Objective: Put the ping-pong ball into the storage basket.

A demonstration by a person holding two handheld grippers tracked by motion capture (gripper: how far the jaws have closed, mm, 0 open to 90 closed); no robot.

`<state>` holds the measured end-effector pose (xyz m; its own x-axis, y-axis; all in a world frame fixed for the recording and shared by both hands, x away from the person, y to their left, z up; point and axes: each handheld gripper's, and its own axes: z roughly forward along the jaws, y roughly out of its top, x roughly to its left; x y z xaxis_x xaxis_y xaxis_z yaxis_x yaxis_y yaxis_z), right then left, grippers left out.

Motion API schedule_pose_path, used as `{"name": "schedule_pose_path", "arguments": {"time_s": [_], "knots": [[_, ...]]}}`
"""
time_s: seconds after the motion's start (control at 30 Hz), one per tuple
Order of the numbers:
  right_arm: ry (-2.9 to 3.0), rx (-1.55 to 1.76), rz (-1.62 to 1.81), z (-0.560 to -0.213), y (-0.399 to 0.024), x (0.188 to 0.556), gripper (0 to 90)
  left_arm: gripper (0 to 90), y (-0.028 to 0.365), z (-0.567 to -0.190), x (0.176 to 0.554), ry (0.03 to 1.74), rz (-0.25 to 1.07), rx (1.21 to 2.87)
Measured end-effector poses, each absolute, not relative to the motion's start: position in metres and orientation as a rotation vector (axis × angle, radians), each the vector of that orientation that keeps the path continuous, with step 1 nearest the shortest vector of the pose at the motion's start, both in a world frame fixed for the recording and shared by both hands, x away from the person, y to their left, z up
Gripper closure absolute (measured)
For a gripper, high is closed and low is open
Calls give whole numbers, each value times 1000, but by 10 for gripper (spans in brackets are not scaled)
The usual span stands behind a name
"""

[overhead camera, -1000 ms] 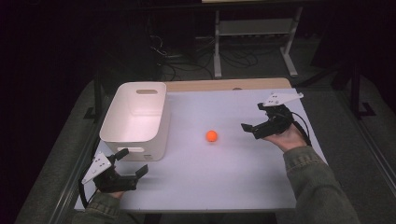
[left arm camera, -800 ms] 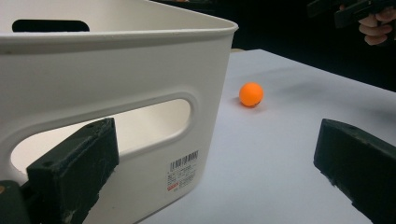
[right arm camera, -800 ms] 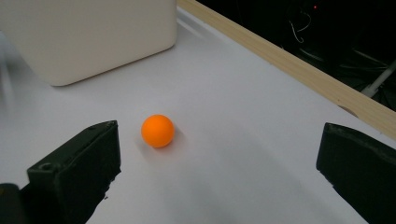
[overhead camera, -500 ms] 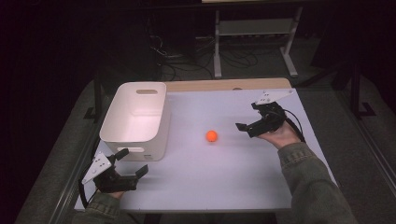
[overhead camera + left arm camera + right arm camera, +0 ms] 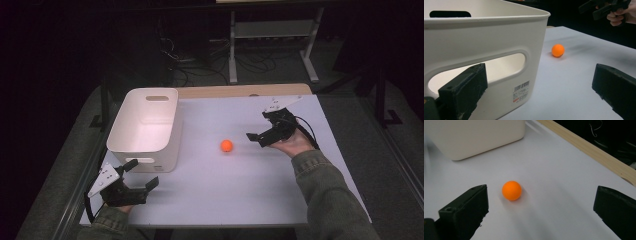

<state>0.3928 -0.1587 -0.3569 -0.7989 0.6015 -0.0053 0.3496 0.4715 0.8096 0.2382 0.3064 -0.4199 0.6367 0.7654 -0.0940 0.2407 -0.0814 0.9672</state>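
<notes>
Right gripper (image 5: 256, 134) approaching orange ball (image 5: 226, 145), fingers spread.

The ball rests on the white bench (image 5: 240, 200), between bin (image 5: 145, 127) and right gripper, just left of its empty fingers; being round, it has no long axis. Left gripper (image 5: 142, 175), also spread, sits farther off. Since the earlier frame, the right gripper has moved closer.

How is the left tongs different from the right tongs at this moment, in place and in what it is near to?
The left tongs sits at the table's near left corner, just before the white bin; the right tongs is out at the right, aimed at the orange ball. The ball lies close ahead of the right tongs but far from the left tongs. Both are open and hold nothing.
</notes>
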Motion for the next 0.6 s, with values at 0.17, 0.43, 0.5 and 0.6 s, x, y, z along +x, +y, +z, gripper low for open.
{"name": "schedule_pose_path", "arguments": {"time_s": [0.17,0.43,0.5,0.6], "knots": [[2459,795,1228,-359,-152,396,0,0,306,-420,238,843,535,1639],[2487,785,1214,-363,-144,401,0,0,306,-420,238,842,536,1638],[2493,786,1215,-363,-142,403,0,0,306,-420,238,842,536,1638],[2504,783,1210,-365,-139,404,0,0,306,-420,238,842,536,1637]]}}
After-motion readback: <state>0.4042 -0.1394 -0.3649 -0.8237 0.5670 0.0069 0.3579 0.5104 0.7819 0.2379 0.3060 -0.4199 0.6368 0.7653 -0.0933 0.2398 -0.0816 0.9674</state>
